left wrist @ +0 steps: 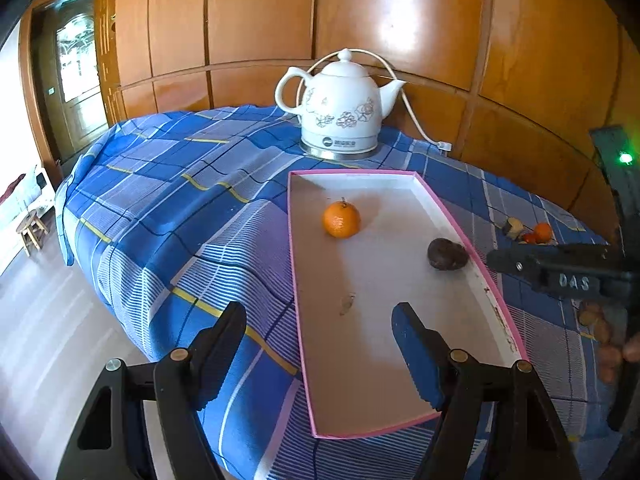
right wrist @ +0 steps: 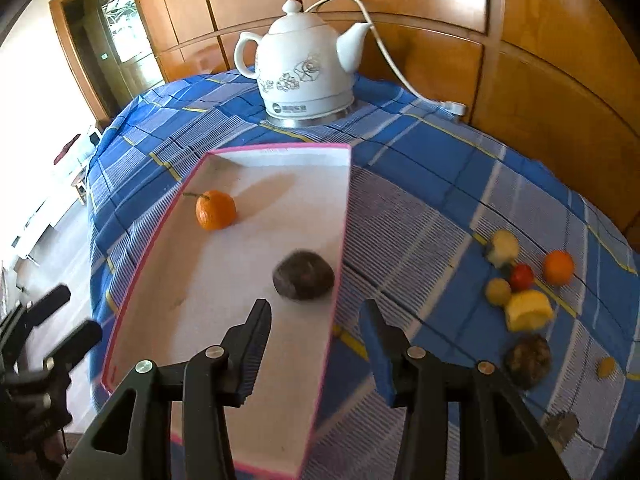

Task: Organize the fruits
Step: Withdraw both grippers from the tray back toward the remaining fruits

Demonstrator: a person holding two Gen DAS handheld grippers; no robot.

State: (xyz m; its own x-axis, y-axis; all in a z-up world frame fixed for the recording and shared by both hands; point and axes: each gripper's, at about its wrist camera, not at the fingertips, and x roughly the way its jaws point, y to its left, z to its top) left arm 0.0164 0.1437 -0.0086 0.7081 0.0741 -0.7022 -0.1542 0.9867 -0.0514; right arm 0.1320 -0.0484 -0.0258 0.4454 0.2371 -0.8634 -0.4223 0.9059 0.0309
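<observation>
- Tray: pink-rimmed, white inside, on the table with blue plaid cloth. 2 fruits in it: 1 mandarin toward the far end, 1 dark wrinkled fruit just beside the right rim.
- Loose fruits on the cloth right of the tray, right wrist view: 1 orange, 1 small red fruit, 1 lemon piece, 2 pale yellowish fruits, 1 dark wrinkled fruit, 1 tiny yellow one. Dark flat scrap near the edge, can't identify.
- Left wrist view catches only a few of these, mostly blocked by the right tongs body.
- Left tongs: released, jaws wide, nothing between, straddling the tray's left rim at the near end.
- Right tongs: released, empty, jaws straddling the tray's right rim, just short of the dark fruit.
- 1 white floral electric kettle on a metal base behind the tray, cord trailing right. Wood-panel wall behind.
</observation>
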